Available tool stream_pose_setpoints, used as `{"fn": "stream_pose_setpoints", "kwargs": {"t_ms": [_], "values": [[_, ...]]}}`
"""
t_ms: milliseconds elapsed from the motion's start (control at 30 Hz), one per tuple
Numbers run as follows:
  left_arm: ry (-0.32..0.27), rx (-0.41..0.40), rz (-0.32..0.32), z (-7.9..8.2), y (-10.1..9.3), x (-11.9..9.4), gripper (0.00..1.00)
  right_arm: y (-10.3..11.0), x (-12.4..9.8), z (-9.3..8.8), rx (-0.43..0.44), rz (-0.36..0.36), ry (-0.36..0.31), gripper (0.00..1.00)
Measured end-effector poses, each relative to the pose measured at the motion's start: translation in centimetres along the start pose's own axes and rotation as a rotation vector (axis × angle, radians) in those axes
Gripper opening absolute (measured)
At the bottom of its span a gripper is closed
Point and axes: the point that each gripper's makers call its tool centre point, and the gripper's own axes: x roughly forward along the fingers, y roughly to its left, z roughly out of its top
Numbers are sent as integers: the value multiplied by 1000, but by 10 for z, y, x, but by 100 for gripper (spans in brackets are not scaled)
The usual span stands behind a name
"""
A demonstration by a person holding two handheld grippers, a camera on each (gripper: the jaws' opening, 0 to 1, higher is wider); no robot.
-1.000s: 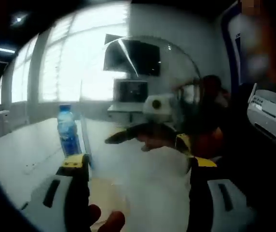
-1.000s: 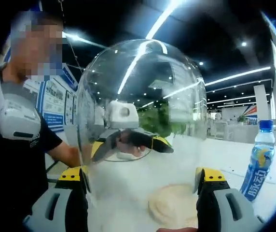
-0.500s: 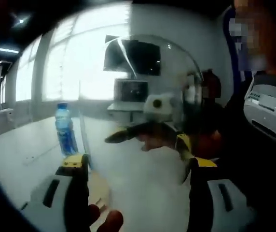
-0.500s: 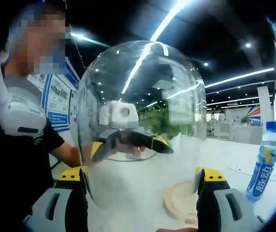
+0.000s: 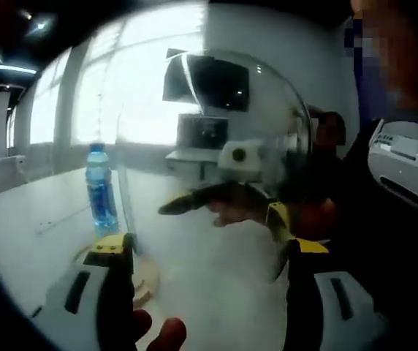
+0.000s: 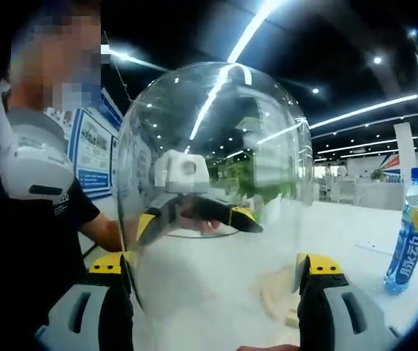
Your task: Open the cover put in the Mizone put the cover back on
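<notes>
A clear dome cover [image 5: 216, 139] is held up off the white table [image 5: 33, 227]. My left gripper [image 5: 205, 252] is shut on it, jaws pressed against its two sides. From the opposite side my right gripper [image 6: 213, 274] clamps the same cover [image 6: 216, 161]. Through the clear wall each view shows the other gripper: the right one [image 5: 216, 201] and the left one [image 6: 194, 212]. The blue Mizone bottle [image 5: 101, 194] stands upright on the table beyond the cover, far right in the right gripper view [image 6: 410, 230]. A round wooden base [image 6: 275, 292] lies on the table below.
A person in a black shirt [image 6: 33, 234] stands close behind the cover. The wooden base [image 5: 147, 274] sits by my left jaw. Bright windows [image 5: 121, 88] and a dark screen [image 5: 209, 80] are at the back. White tabletop spreads around the bottle.
Both views have swung with the hands while the cover stays clamped. The wooden base and bottle have slid sideways in the views. Neither grip has changed.
</notes>
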Motion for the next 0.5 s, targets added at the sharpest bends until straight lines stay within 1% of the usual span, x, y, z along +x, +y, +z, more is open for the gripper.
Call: {"fn": "stream_pose_setpoints", "kwargs": {"t_ms": [300, 500], "values": [[15, -5, 7, -9, 0, 2, 75, 0, 0, -8, 5, 1, 8, 89], [1, 9, 13, -9, -2, 2, 75, 0, 2, -10, -5, 2, -7, 89]]}}
